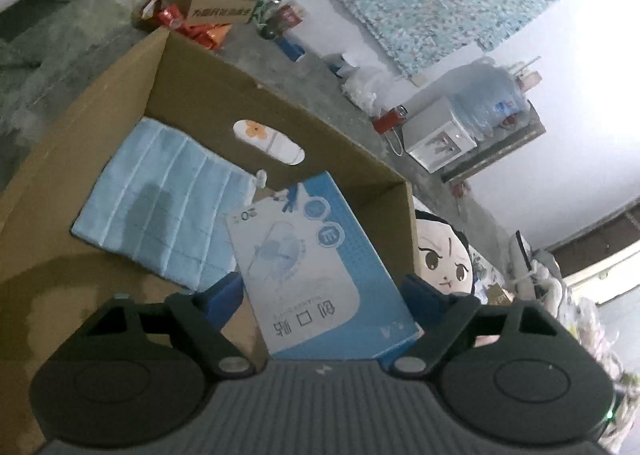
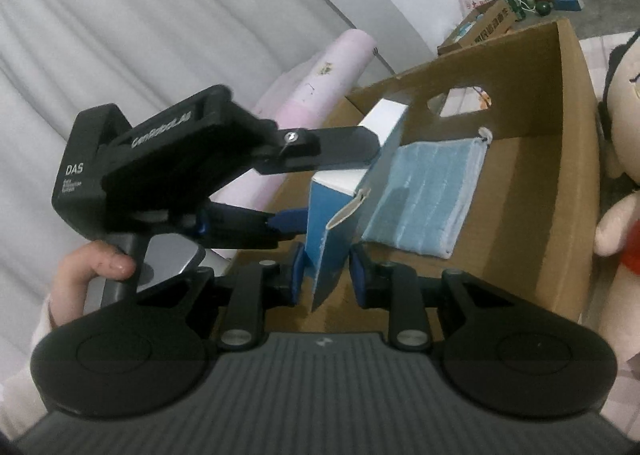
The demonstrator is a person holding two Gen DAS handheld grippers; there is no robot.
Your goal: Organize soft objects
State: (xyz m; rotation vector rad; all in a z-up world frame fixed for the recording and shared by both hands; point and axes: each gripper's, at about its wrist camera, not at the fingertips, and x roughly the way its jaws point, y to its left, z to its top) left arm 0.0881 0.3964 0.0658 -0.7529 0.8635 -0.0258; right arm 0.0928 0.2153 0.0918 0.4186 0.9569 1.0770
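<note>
A blue and white carton (image 1: 320,267) hangs tilted over an open cardboard box (image 1: 280,95). My left gripper (image 1: 323,289) spans the carton's width with both pads against its sides, shut on it. In the right wrist view the carton (image 2: 324,231) stands edge-on between the jaws of my right gripper (image 2: 328,275), which are open with a thin gap on each side. The left gripper (image 2: 332,183) reaches in from the left. A folded light blue cloth (image 1: 160,199) (image 2: 432,191) lies on the floor of the cardboard box (image 2: 572,135).
A plush doll (image 1: 444,255) (image 2: 624,115) leans just outside the box's right wall. Behind the box lie a small open carton of packets (image 1: 208,3), bottles and a water jug (image 1: 488,99). A pink roll (image 2: 320,75) lies left of the box. A hand (image 2: 92,271) holds the left gripper's handle.
</note>
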